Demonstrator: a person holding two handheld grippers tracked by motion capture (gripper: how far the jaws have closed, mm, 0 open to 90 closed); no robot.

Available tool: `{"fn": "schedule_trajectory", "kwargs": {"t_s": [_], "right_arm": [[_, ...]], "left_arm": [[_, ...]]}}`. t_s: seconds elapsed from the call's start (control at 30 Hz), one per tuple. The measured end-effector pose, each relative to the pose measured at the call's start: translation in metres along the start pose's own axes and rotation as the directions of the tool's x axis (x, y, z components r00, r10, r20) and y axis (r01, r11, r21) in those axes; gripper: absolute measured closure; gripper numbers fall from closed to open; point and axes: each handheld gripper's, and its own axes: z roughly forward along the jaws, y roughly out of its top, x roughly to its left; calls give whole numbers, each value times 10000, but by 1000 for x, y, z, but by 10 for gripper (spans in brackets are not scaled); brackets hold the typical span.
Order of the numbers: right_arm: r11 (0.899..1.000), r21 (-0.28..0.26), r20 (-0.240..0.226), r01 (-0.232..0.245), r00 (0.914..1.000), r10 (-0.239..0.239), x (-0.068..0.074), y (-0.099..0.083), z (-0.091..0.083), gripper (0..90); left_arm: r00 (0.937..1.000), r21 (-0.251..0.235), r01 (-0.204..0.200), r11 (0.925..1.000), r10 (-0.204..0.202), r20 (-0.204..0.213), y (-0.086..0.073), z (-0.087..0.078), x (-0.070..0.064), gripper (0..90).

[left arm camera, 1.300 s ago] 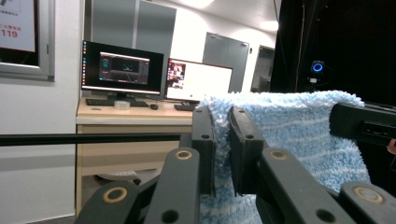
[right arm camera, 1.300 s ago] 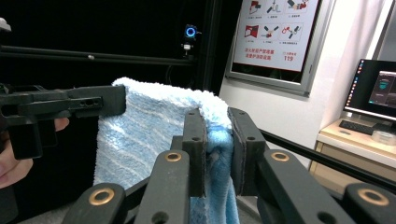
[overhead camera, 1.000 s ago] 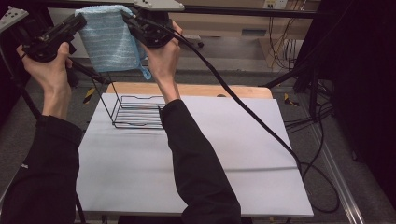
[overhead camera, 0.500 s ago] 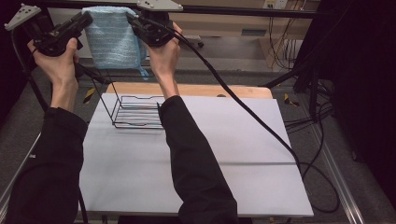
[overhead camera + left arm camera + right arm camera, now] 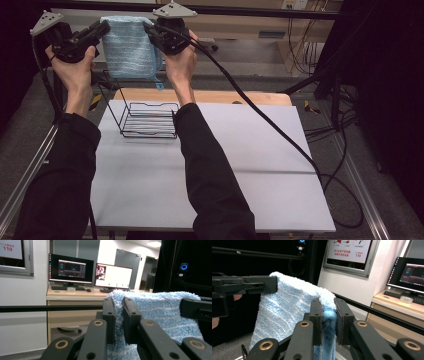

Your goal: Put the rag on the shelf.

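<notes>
A light blue striped towel [image 5: 129, 47] hangs spread in the air above the table's far left, held by its two top corners. My left gripper [image 5: 102, 27] is shut on its left top corner; in the left gripper view the fluffy towel [image 5: 160, 312] is pinched at my left gripper [image 5: 118, 320]. At the other top corner my right gripper [image 5: 151, 31] is shut on the cloth, and the right gripper view shows the towel [image 5: 287, 312] clamped in my right gripper [image 5: 329, 320]. Below stands an empty black wire rack [image 5: 147, 119].
The white table top [image 5: 240, 165] stretches to the right and front of the rack, with a wooden board [image 5: 225, 96] along its far edge. A thick black cable [image 5: 260, 117] trails from the right gripper across the table. Desks with monitors [image 5: 71, 268] stand beyond.
Both hands have lifted the towel a little higher and held it spread; the left gripper has shifted slightly up and outward. Both grips stay as they were.
</notes>
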Motion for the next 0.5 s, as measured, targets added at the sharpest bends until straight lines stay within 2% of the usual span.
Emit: {"fn": "schedule_trajectory", "kwargs": {"t_s": [0.23, 0.5], "right_arm": [[9998, 115, -149, 142, 9998, -140, 3, -8, 6, 785], [9993, 365, -189, -52, 9998, 59, 2, -26, 3, 784]], "left_arm": [[10000, 167, 35, 9999, -34, -13, -11, -2, 7, 815], [9992, 535, -326, 9980, 313, 253, -26, -4, 7, 815]]}}
